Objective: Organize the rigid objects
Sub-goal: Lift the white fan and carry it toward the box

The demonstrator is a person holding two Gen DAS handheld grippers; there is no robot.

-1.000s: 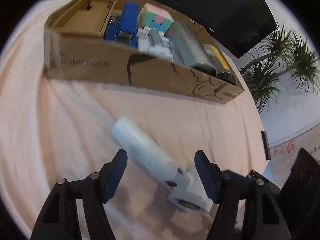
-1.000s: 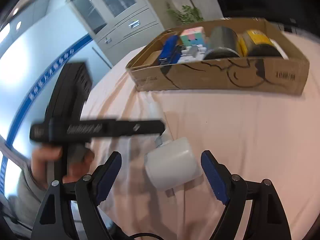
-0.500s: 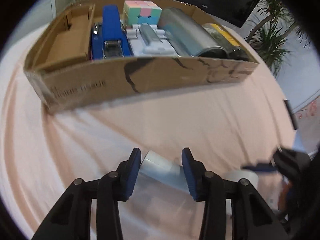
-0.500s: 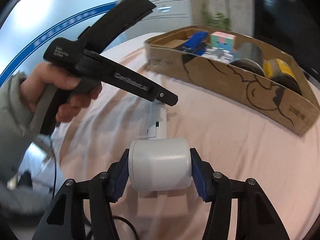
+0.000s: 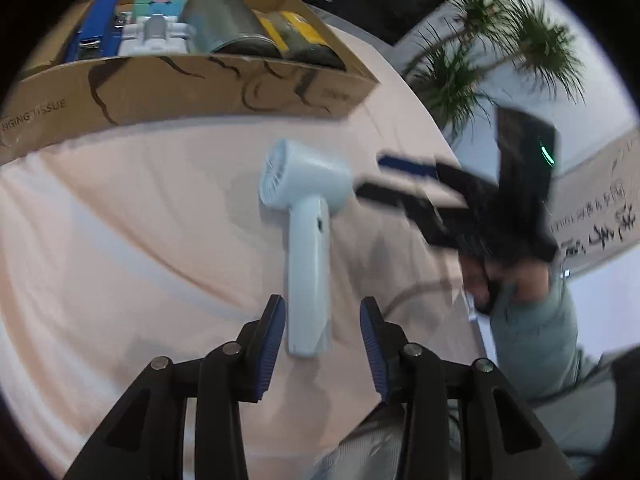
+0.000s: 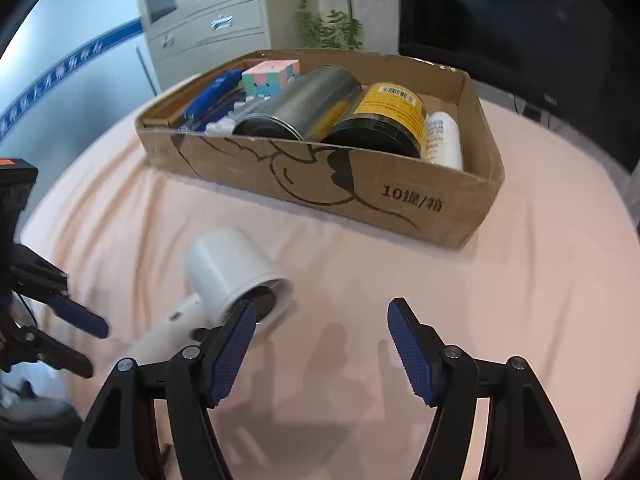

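Note:
A white hair dryer (image 5: pixel 306 240) lies on the pink tablecloth, handle toward me. My left gripper (image 5: pixel 322 344) is open, its jaws on either side of the handle's end without touching it. In the right wrist view the dryer (image 6: pixel 232 284) lies at the left, barrel mouth toward the camera. My right gripper (image 6: pixel 320 344) is open and empty, to the right of the barrel. It also shows blurred in the left wrist view (image 5: pixel 404 184), beside the dryer's head. A cardboard box (image 6: pixel 320 184) stands behind, holding several items.
The box holds a metal can (image 6: pixel 300 104), a yellow-labelled can (image 6: pixel 384 116), a white bottle (image 6: pixel 442 140), a pastel cube (image 6: pixel 272 74) and a blue stapler (image 6: pixel 210 98). A dark screen (image 6: pixel 500 16), a cabinet (image 6: pixel 200 20) and plants (image 5: pixel 500 52) surround the table.
Both grippers have let go of the hair dryer and opened. The dryer now lies free on the cloth, turned with its handle toward the left gripper. The right gripper has drawn away.

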